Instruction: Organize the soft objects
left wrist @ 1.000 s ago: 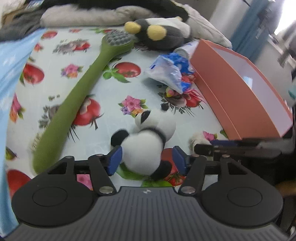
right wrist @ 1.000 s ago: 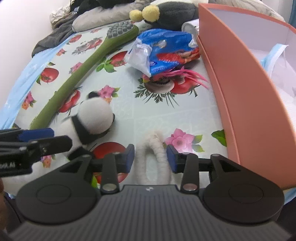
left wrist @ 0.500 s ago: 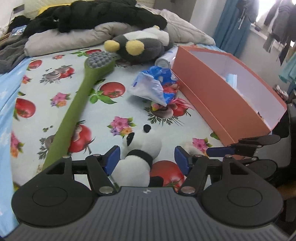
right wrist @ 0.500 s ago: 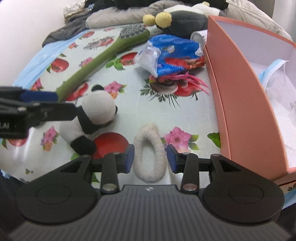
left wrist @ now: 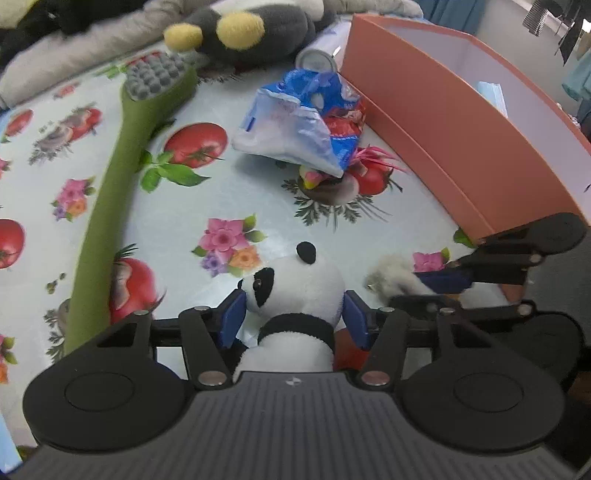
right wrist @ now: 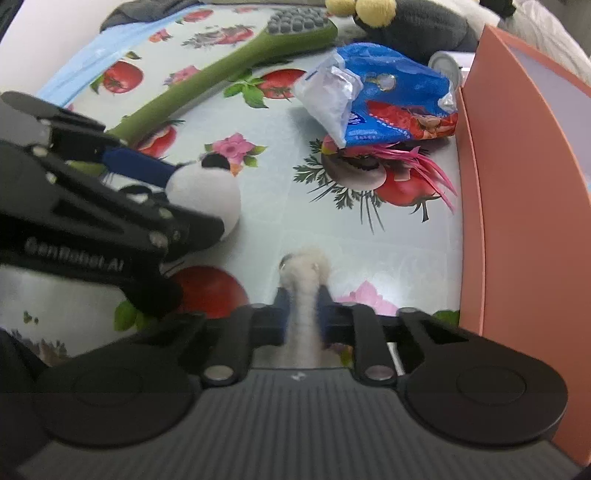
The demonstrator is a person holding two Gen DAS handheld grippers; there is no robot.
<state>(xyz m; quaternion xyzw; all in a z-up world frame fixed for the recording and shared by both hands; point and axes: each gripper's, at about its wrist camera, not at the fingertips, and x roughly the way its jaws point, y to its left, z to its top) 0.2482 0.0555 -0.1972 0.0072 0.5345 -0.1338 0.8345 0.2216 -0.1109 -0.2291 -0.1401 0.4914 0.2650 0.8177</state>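
- Grippers first, nearest to where I am standing: the left gripper (left wrist: 291, 314) is sitting with its 2 blue pads pressing in on the panda plush (left wrist: 295, 288) at about neck height, so it is holding the toy just above the flowered tablecloth (left wrist: 221, 184).
- Beside it, the right gripper (right wrist: 301, 314) is pinching the white fluffy loop (right wrist: 304, 269), its jaws drawn in narrow with the fuzzy band squeezed flat between them; the view is blurred, so I cannot tell whether the loop is clear of the cloth.
- Both soft things are sitting near the front edge of the table, the loop just beside the near corner of the orange box (right wrist: 517, 184).
- Further out, a blue snack bag (left wrist: 306, 122) is lying on the cloth over a pink feathery thing (right wrist: 417, 158), close against the box wall.
- A long green plush toothbrush (left wrist: 110, 206) is stretching across the left side toward the back.
- At the far edge, a dark plush with yellow ears (left wrist: 240, 33) is resting beside a small can (left wrist: 317, 59).
- Inside the box I am seeing only something pale blue (left wrist: 489, 92) and white, so the job looks early: 2 items are in hand, none of these plush toys is boxed yet, and the toothbrush and dark plush are waiting.
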